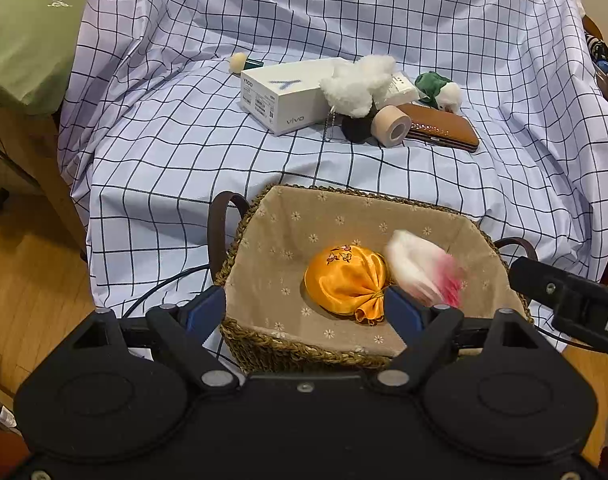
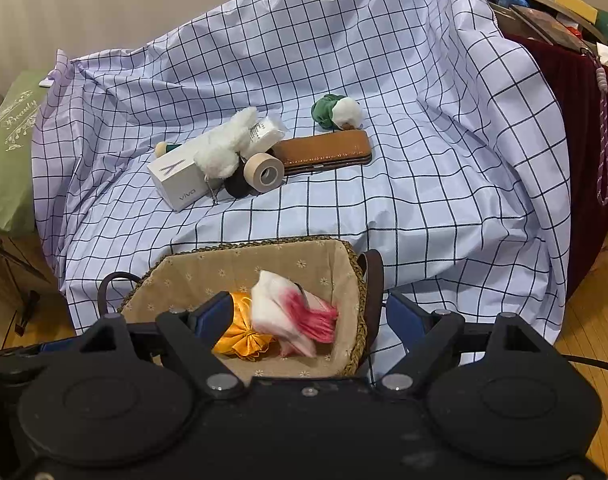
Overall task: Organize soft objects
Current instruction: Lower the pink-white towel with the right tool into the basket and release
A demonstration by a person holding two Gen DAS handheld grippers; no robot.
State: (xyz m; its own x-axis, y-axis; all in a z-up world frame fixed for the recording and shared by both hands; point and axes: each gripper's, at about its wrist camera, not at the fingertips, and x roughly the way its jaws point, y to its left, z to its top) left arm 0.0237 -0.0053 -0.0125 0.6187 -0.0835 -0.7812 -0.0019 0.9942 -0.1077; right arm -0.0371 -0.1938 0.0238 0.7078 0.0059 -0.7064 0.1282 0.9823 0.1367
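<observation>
A woven basket (image 1: 263, 344) (image 2: 356, 292) with a beige flowered liner stands in front of a draped chair. An orange satin pouch (image 1: 346, 282) (image 2: 243, 340) lies in it. A white and pink soft toy (image 1: 422, 268) (image 2: 291, 312) is blurred, in the air over the basket's right side. My left gripper (image 1: 306, 312) is open above the basket's near rim. My right gripper (image 2: 310, 316) is open, with the blurred toy between its fingers, apart from both. On the seat lie a white fluffy toy (image 1: 358, 82) (image 2: 223, 144) and a green and white soft toy (image 1: 440, 90) (image 2: 338, 112).
On the checked cloth (image 1: 183, 140) lie a white vivo box (image 1: 281, 94) (image 2: 175, 178), a tape roll (image 1: 392, 126) (image 2: 263, 170), a brown case (image 1: 444, 126) (image 2: 324, 152) and a black item (image 1: 356, 128). A green cushion (image 1: 23, 32) is left. A cluttered red-draped table (image 2: 584, 80) is right.
</observation>
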